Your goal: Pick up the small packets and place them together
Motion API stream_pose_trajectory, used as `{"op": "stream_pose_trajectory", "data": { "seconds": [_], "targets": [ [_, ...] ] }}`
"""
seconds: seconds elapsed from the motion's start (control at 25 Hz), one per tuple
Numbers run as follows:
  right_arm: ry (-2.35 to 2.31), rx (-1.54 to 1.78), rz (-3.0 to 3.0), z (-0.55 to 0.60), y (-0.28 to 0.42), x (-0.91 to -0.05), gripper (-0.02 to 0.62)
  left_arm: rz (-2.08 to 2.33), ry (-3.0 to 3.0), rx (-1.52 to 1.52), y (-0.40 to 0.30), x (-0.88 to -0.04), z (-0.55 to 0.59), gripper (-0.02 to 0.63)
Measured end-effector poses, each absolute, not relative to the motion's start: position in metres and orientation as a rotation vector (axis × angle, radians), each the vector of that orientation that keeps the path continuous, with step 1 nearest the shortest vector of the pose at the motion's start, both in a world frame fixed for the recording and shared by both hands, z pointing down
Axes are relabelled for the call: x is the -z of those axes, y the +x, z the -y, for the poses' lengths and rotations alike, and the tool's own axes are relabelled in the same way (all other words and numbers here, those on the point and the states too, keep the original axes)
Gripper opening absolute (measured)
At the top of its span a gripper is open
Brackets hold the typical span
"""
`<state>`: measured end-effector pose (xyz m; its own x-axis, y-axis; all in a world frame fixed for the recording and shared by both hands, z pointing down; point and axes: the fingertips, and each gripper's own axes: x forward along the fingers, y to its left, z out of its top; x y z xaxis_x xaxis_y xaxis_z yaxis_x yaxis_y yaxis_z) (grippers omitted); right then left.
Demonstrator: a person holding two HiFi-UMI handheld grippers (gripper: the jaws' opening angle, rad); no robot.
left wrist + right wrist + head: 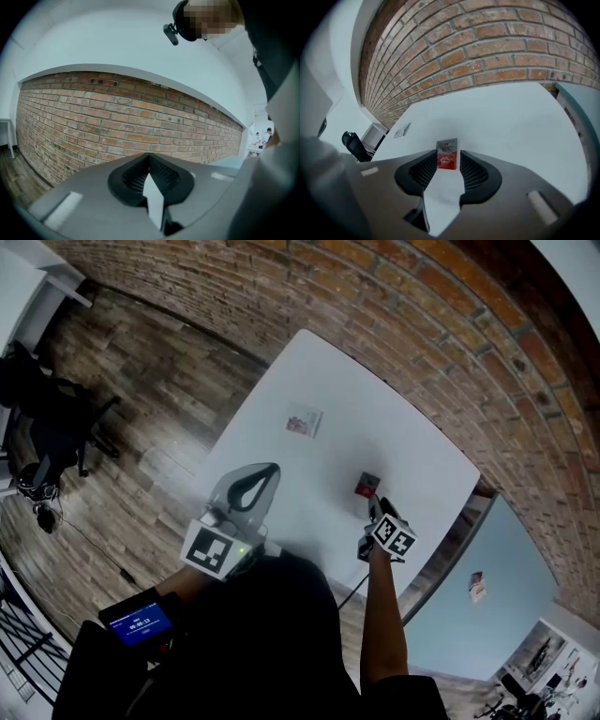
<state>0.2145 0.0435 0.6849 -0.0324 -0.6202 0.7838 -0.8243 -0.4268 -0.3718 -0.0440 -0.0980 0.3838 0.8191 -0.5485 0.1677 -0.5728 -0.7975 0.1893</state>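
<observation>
Fingers point(474, 171) parted on down-tilted right gripper point(375, 506) — red packet point(446, 153) loose between, left gripper point(149, 159) level, closed, empty.

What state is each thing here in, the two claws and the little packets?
Left gripper: shut, empty.
Right gripper: open, gripping nothing.
Red packet: lying flat on the white table, just ahead of the right gripper, ungripped.
Pale packet: lying flat, farther off, apart from the red packet.
</observation>
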Motion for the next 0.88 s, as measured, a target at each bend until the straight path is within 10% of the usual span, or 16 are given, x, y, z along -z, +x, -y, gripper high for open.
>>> {"op": "stream_pose_trajectory", "data": {
  "seconds": [0.32,0.88],
  "targets": [
    [1.971,-0.896,1.900,-0.047,0.141,-0.569,0.003,0.820,2.788,-0.223,-0.057,-0.414,0.121,0.000],
    [2.113,-0.669,1.970,-0.038,0.059,-0.477,0.003,0.392,2.936,-0.722,-0.010,-0.556,0.164,0.000]
  ]
}}
